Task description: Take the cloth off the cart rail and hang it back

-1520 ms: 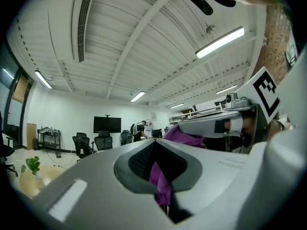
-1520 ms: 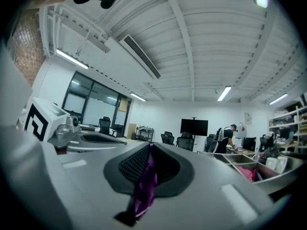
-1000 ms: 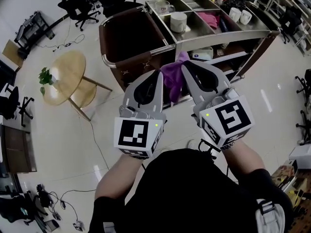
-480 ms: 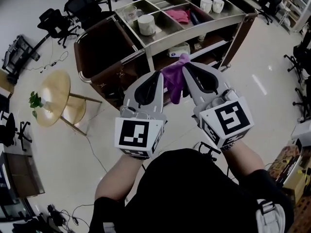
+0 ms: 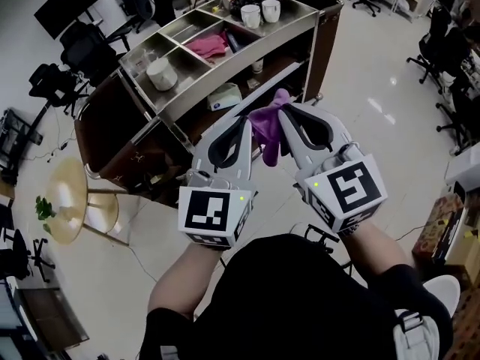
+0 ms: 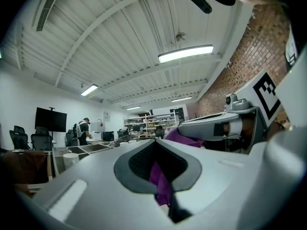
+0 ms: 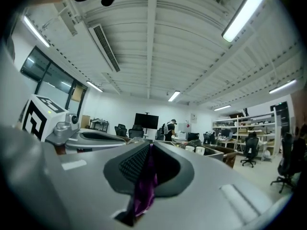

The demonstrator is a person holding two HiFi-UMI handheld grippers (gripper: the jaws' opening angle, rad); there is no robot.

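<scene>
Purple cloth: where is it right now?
The purple cloth hangs at the head view's centre, clamped by both the left gripper and the right gripper, on the near side of the cart.

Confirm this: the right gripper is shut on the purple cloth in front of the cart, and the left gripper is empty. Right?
Not quite: the left gripper is not empty. The left gripper view shows it shut on the purple cloth too. The right gripper is shut on it in front of the cart, as you said.
</scene>
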